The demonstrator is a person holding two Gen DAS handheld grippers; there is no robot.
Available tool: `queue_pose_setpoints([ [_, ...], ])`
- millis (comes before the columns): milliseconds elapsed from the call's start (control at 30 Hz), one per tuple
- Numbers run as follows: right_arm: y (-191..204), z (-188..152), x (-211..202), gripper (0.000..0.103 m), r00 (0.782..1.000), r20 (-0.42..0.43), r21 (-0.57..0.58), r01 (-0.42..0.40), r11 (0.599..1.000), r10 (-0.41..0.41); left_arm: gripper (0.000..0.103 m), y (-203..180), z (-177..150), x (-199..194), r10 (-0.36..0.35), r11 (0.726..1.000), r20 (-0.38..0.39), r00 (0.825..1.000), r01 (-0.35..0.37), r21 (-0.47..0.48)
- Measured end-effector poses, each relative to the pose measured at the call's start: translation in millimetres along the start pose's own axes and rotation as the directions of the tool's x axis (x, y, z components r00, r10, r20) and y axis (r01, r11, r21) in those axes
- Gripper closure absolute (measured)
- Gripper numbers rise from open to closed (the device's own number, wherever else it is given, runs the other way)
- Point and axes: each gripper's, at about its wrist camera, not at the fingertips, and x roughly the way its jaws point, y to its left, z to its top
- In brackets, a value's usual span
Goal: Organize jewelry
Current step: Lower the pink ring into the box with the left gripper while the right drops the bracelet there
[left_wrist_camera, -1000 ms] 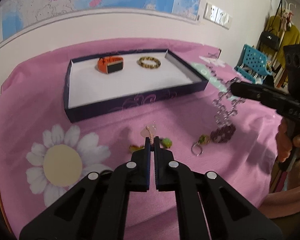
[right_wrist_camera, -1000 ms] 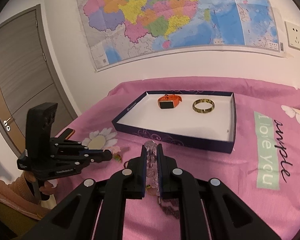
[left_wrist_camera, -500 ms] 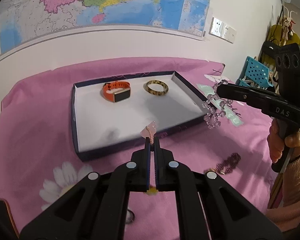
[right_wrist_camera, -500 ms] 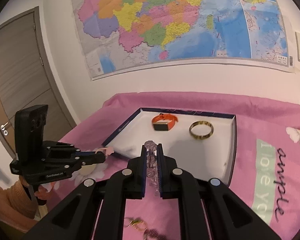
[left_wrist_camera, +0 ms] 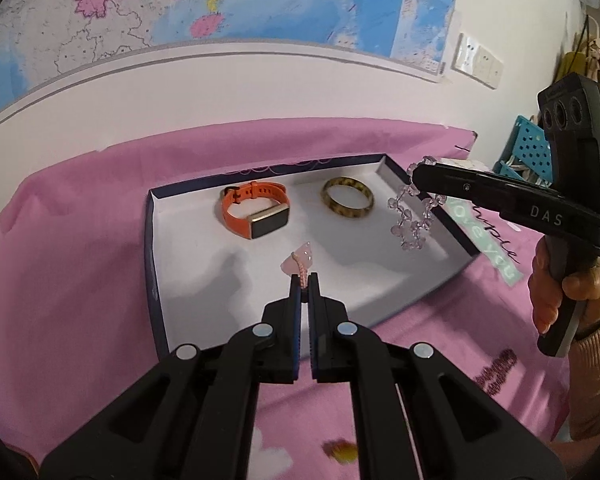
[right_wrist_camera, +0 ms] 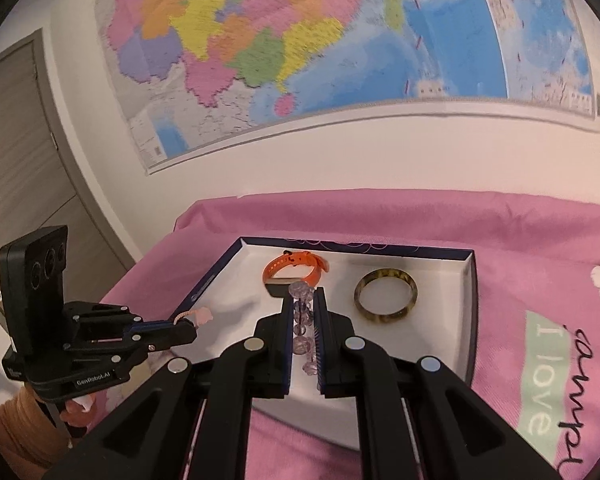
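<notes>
A dark blue tray (left_wrist_camera: 153,264) with a white floor lies on the pink cloth; it also shows in the right wrist view (right_wrist_camera: 473,320). In it lie an orange smartwatch (left_wrist_camera: 256,214) (right_wrist_camera: 296,270) and an amber bangle (left_wrist_camera: 347,203) (right_wrist_camera: 386,296). My left gripper (left_wrist_camera: 304,278) is shut on a pink cord with a pink stone charm (left_wrist_camera: 300,262), held over the tray's front part; this gripper also shows in the right wrist view (right_wrist_camera: 188,326). My right gripper (right_wrist_camera: 303,300) is shut on a clear purple bead bracelet (right_wrist_camera: 302,320), which hangs over the tray's right side (left_wrist_camera: 410,220).
A dark purple bead bracelet (left_wrist_camera: 496,370) lies on the cloth at the front right. A small yellow trinket (left_wrist_camera: 340,450) lies on the cloth near me. A wall map hangs behind the table. A door (right_wrist_camera: 16,184) stands at the left.
Both grippers have lifted their pieces from the cloth and moved forward over the tray. The bead bracelet now hangs above the tray's right side, the pink charm above its front.
</notes>
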Motion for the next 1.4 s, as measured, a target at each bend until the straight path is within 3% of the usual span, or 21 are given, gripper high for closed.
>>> queue_pose_setpoints([
  [433,-14.2,3.1,45.5,0.095,0.997,-0.072,0.038,0.006,0.999,-0.003,0.099,11.9,14.9,54.3,0.019,1.0,-0.099,0.995,-0.021,-0.021],
  [1000,-25.7,-10.6,58.6,0.091,0.976,-0.152,-0.064,0.148,0.987,-0.156,0.096,30.8,20.9,84.5,0.034,0.995,-0.161,0.986,-0.049,-0.085],
  [1100,-24.6,-11.9,56.1,0.086,0.969,-0.165,-0.079,0.175,0.981,-0.186,0.091,32.2,21.6,81.7,0.046,0.994,-0.156,0.987,-0.061,-0.091],
  [1233,-22.7,-11.4,44.3,0.078,0.97,-0.136,-0.083,0.19,0.978,-0.2,0.07,32.4,22.1,69.9,0.067,0.992,-0.126,0.99,-0.08,-0.095],
  [1300,-22.2,-11.1,33.2,0.076,0.974,-0.117,-0.074,0.185,0.98,-0.193,0.067,31.3,21.7,58.9,0.09,0.991,-0.099,0.991,-0.099,-0.089],
  [1367,-19.7,-11.7,19.2,0.075,0.978,-0.093,-0.075,0.181,0.981,-0.188,0.05,28.4,21.1,45.5,0.106,0.991,-0.07,0.992,-0.111,-0.076],
  [1400,-18.1,-11.8,13.4,0.073,0.98,-0.087,-0.077,0.175,0.981,-0.182,0.046,27.2,20.4,39.3,0.117,0.99,-0.054,0.992,-0.121,-0.072],
])
